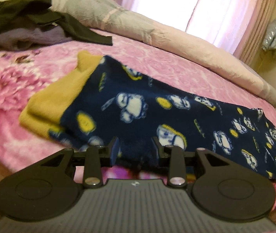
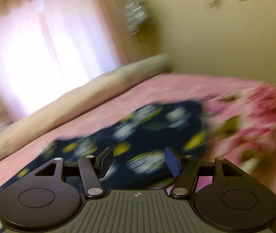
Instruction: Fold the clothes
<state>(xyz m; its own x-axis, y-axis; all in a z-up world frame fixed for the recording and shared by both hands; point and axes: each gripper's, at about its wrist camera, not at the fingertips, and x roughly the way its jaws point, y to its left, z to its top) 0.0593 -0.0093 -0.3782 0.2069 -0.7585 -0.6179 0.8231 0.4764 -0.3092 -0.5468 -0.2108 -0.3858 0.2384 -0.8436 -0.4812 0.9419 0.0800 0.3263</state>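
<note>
A navy fleece garment (image 1: 153, 112) with white and yellow cartoon prints and a mustard-yellow band (image 1: 60, 93) lies stretched across the pink bed. My left gripper (image 1: 136, 147) is open at the garment's near edge, with the cloth lying between and just beyond its jaws. In the blurred right wrist view the same navy garment (image 2: 147, 132) lies in front of my right gripper (image 2: 138, 161), which is open over the cloth near its end.
The bed is covered by a pink floral blanket (image 1: 11, 81). A pile of black and purple clothes (image 1: 31, 25) lies at the back left. A rolled grey-pink duvet (image 1: 157, 29) runs along the far side by the curtained window (image 1: 167, 0).
</note>
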